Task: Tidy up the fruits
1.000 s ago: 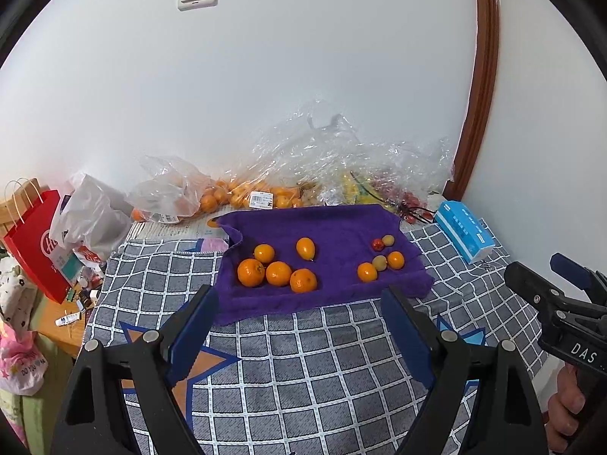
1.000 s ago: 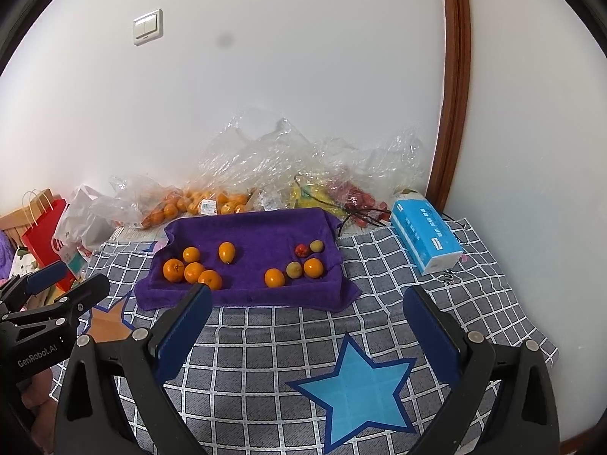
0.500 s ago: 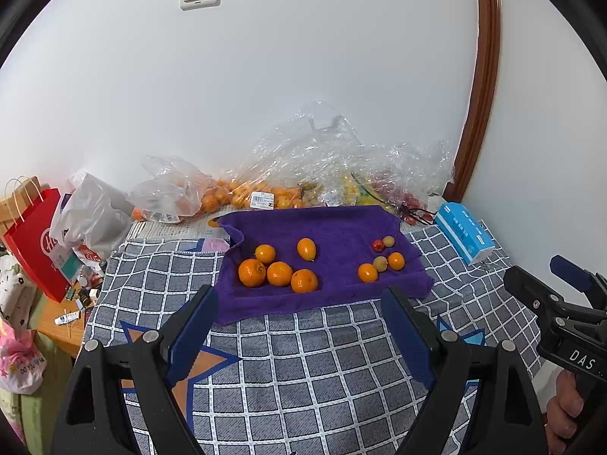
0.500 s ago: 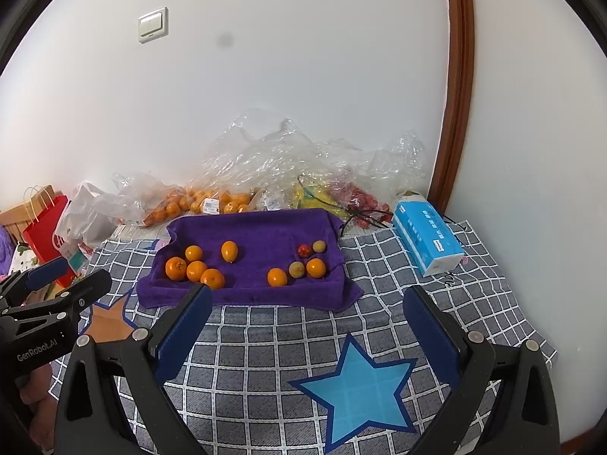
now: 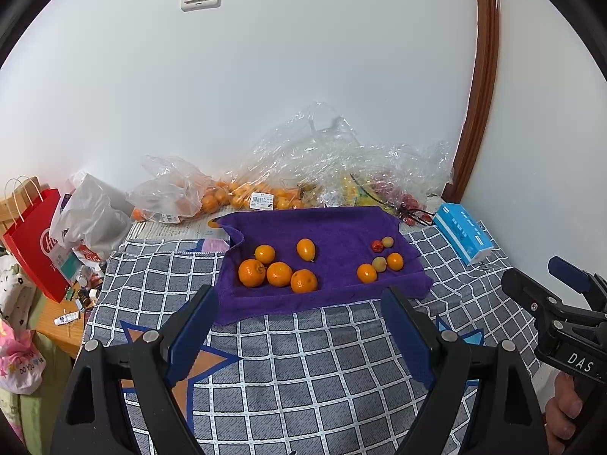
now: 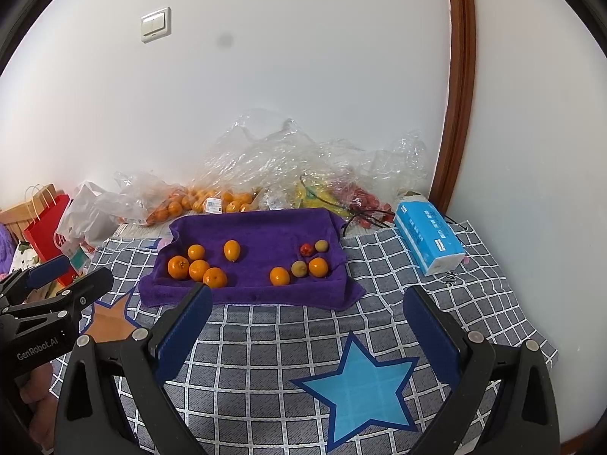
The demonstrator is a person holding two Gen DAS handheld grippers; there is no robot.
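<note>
So I've got a claw in each hand here. My left claw (image 5: 299, 335) is spread wide with nothing between its two blue ribbed pads, and my right claw (image 6: 307, 337) is gaped just as wide, also holding nothing. Both hang over the checked blanket (image 5: 303, 371), short of the fruit.

The fruit sits on a purple towel (image 5: 341, 227), fuzzy terry cloth with its edges rumpled up like a shallow tray. I count ten pieces on it, in two bunches that are well apart.

Left bunch, five pieces: four round oranges (image 5: 279, 274) with dimpled skin, three of them touching in a row along the front and the fourth just behind, plus one smooth egg-shaped orange fruit (image 5: 305, 249) a bit to the right.

Right bunch, five smaller pieces: two little round orange ones (image 5: 367, 273), two dull greenish-tan round ones (image 5: 379, 264), and one shiny red one (image 5: 376, 245). The red one touches the back tan one; the front tan one sits between the two little orange ones.

Behind the towel, against the white wall, there's a heap of crinkly clear plastic bags (image 5: 322, 159) with more oranges, something yellow and something red inside; can't count those.

One blue tissue pack (image 6: 428, 240), a soft rectangular brick, lies to the right of the towel. The blanket is grey with white grid lines, and the right camera shows one blue star (image 6: 360, 383) printed on it. One glossy red paper bag (image 5: 32, 239) stands at far left.
</note>
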